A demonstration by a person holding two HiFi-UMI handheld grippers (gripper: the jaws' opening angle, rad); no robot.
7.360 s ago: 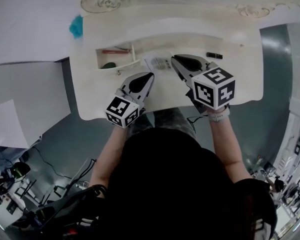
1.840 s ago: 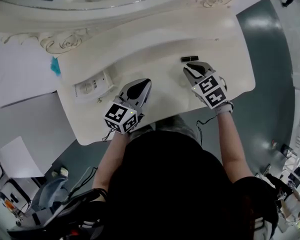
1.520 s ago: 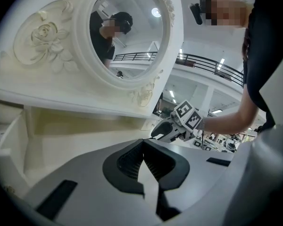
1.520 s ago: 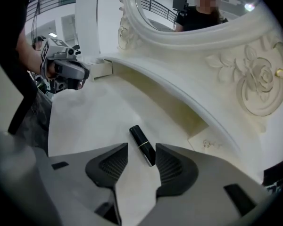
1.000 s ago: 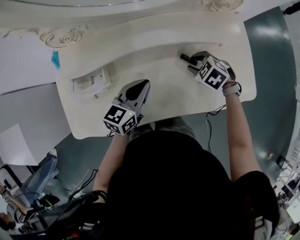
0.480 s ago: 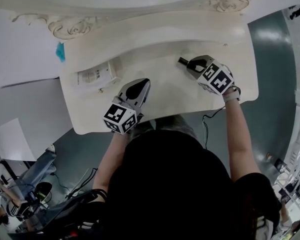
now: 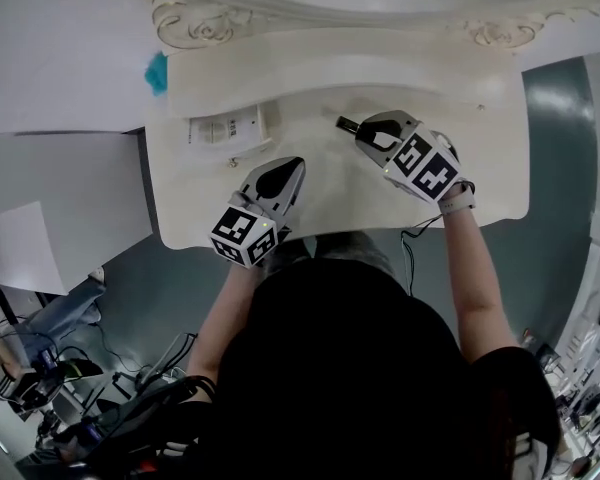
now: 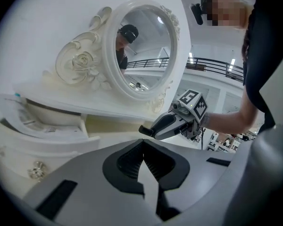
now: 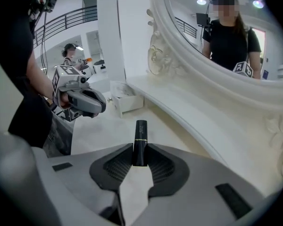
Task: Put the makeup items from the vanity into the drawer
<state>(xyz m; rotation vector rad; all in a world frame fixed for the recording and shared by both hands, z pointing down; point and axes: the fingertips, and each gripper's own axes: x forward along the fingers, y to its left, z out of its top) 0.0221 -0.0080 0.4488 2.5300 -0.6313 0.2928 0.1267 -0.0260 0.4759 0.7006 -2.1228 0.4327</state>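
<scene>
Right gripper (image 7: pixel 360 131), tilted steeply downward, has just been closing its jaws and now clamps a black tube (image 9: pixel 140 138) upright between its pads; left gripper (image 7: pixel 288 168) is empty, jaw tips touching.

The white vanity (image 7: pixel 332 204) bears an open drawer (image 7: pixel 227 128) at its left

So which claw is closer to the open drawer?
Left. The left claw hovers beside the drawer's front; the right claw, gripping a black lipstick, is farther along the vanity.

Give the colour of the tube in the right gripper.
Tube: black, gold band; right gripper view.
</scene>
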